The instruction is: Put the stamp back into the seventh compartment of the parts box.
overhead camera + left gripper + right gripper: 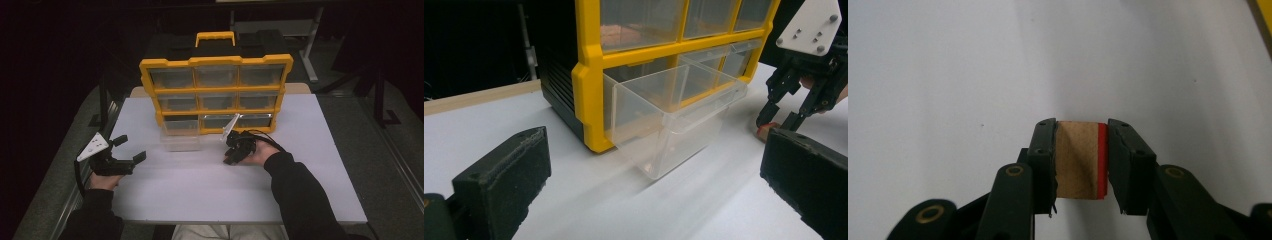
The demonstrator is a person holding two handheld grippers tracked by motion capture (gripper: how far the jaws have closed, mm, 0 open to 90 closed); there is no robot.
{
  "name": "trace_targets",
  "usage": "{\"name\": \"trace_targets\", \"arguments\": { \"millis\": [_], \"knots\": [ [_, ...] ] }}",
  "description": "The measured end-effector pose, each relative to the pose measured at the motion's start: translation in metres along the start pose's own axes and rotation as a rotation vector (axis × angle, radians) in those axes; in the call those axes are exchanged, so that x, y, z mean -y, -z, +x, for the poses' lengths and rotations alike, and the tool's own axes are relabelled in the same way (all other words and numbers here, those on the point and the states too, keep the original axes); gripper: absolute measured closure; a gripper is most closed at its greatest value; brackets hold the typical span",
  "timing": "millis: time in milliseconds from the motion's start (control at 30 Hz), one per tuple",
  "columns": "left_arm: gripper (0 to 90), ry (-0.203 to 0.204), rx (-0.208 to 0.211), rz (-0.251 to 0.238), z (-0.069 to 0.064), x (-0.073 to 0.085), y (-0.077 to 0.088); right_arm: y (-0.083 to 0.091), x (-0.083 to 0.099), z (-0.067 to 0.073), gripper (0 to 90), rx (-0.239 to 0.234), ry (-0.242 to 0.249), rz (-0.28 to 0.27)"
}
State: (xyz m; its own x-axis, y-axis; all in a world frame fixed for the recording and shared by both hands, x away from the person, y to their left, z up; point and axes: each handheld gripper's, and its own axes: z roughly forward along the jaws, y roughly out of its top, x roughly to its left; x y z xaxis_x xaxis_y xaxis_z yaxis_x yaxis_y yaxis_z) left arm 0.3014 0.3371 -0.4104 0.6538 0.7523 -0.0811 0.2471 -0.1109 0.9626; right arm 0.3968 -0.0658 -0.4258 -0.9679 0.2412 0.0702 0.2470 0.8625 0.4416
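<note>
Here the right tool (1081,150) is clenched on a small wooden block (1078,160) with one red face, its two black jaws pressing on opposite sides of it just above the white tabletop (948,75). In the high view that tool (231,159) sits just in front of the yellow organizer (216,95), near its lower right drawers, with the person's sleeve (300,195) reaching in from the near edge. The organizer stands upright toward the far side of the tabletop, its clear compartments in three rows. Its bottom left drawer (674,117), clear and pulled out, juts forward from the yellow frame and tilts down onto the tabletop. In the left gripper view the block (766,131) shows as a reddish bit under the other tool's tips, to the right of that drawer. The left tool (131,149) is released, jaws spread wide with nothing between them, resting well to the left of the organizer's drawer and pointed toward it.
</note>
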Motion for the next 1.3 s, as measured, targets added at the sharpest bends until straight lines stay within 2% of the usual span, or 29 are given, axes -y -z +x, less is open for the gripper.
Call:
{"name": "trace_targets", "arguments": {
  "millis": [367,533,833,1133,1300],
  "knots": [
    [0.0,0.001,0.001,0.003,0.000,0.000,0.000,0.020,-0.009,0.001,64.8,0.019,0.010,-0.026],
    [0.0,0.002,0.003,0.002,0.000,0.000,-0.001,0.025,-0.012,0.001,64.8,0.029,-0.001,-0.023],
    [0.0,0.001,0.005,0.003,0.000,0.000,-0.001,0.039,-0.020,-0.001,64.8,0.041,0.027,-0.047],
    [0.0,0.003,0.005,0.001,0.000,0.000,-0.001,0.046,-0.026,0.000,64.8,0.046,0.025,-0.056],
    [0.0,0.004,0.005,0.001,0.000,0.000,-0.001,0.052,-0.031,0.001,64.8,0.053,0.040,-0.059]
  ]
}}
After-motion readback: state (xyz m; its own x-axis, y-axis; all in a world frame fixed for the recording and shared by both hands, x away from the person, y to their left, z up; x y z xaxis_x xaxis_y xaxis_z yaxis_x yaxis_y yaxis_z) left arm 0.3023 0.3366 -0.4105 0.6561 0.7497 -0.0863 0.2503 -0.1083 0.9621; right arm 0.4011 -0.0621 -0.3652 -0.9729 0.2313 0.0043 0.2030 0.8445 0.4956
